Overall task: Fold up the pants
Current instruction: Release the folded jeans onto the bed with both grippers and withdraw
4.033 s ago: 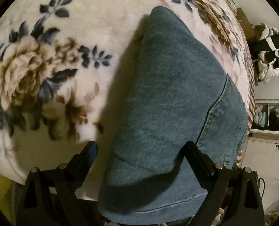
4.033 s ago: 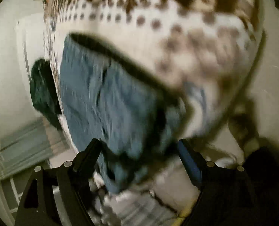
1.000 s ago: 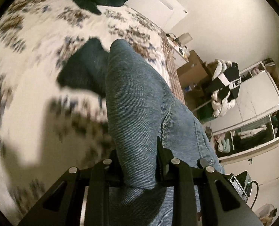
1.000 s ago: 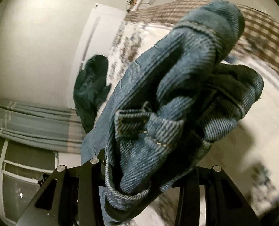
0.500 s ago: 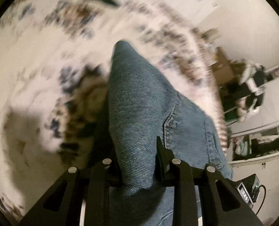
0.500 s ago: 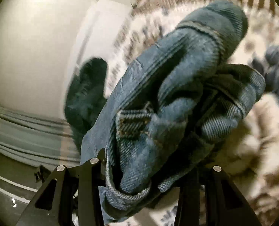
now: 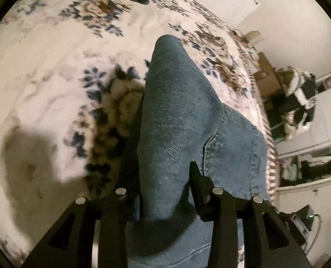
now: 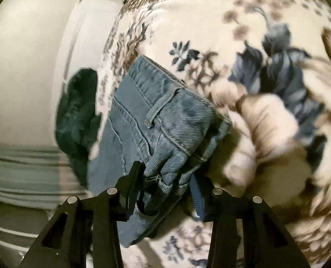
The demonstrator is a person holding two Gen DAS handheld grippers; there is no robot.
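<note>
My left gripper (image 7: 165,192) clamps the jeans (image 7: 176,122), which run toward 12 o'clock over the blanket (image 7: 53,67). My right gripper (image 8: 165,185) grips their bunched waistband (image 8: 165,111).

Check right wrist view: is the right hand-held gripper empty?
No, the right hand-held gripper is clamped on a bunched fold of the jeans near the waistband, above the floral blanket.

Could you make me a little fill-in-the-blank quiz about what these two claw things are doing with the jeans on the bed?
1. Both grippers are clamped on a pair of blue ____ jeans.
2. The jeans hang over a cream fleece blanket printed with ____.
3. The right gripper pinches the bunched ____ end, where a belt loop shows.
4. The left gripper grips a ____ of the same cloth.

Missing words: denim; flowers; waistband; fold
</note>
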